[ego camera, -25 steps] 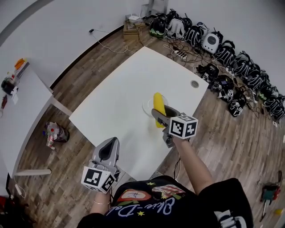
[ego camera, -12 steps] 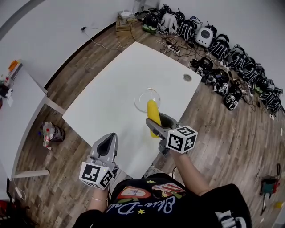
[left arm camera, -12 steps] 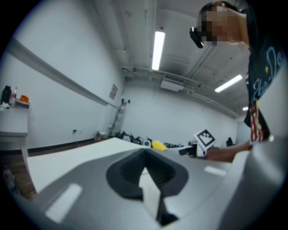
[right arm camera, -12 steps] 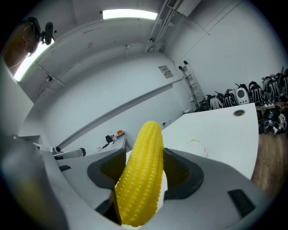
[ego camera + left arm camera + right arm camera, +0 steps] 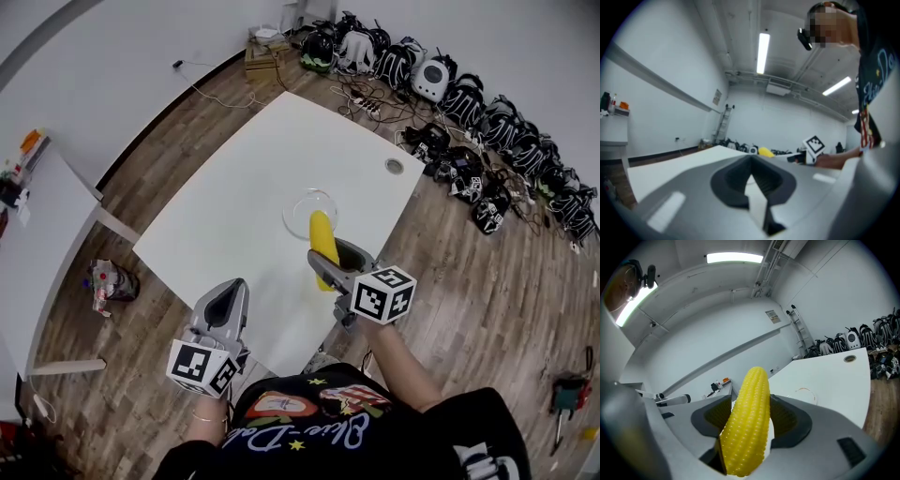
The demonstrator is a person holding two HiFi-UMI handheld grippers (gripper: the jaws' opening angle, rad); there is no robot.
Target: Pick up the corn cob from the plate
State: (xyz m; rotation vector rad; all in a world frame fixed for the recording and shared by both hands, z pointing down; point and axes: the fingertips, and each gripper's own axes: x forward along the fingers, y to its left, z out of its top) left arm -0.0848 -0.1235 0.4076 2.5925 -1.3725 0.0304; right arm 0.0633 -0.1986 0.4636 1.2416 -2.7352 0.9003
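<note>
While right hand-held gripper (image 5: 328, 255) clamps corn cob (image 5: 322, 236) near plate (image 5: 302, 201), left hand-held gripper (image 5: 237, 286) closed, empty.

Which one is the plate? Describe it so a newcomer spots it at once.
Start at the big white table on the wooden floor. Just past the tip of the yellow corn cob held in the right gripper lies the plate. It is a clear, empty glass-like disc, much larger than the small grey cable hole near the table's edge.
</note>
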